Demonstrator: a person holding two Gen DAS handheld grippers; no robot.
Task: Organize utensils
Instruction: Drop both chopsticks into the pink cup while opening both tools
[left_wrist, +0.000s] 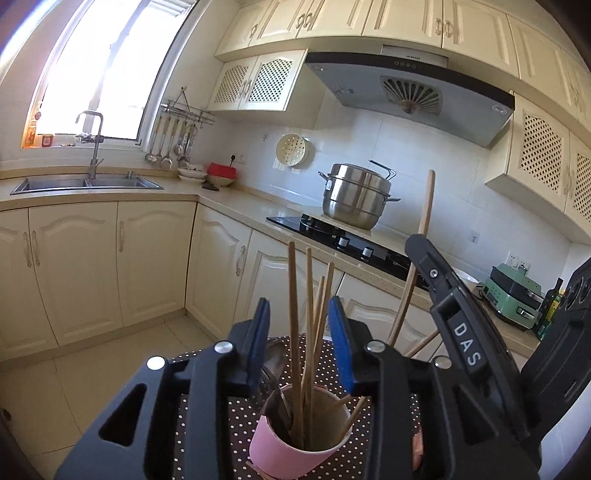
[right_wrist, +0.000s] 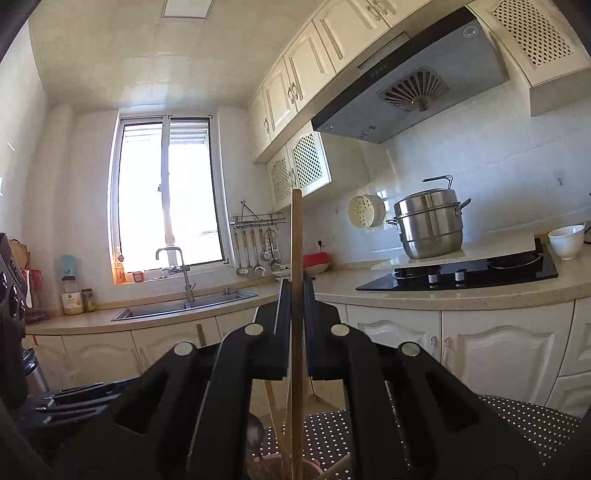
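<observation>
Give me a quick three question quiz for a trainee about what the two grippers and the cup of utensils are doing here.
1. True or false: the right gripper is shut on a long wooden stick.
2. What colour is the cup holding the chopsticks? A) green B) pink C) blue
3. Fill in: the left gripper is ____, its fingers either side of the chopsticks.

Key: 1 true; 2 B; 3 open
</observation>
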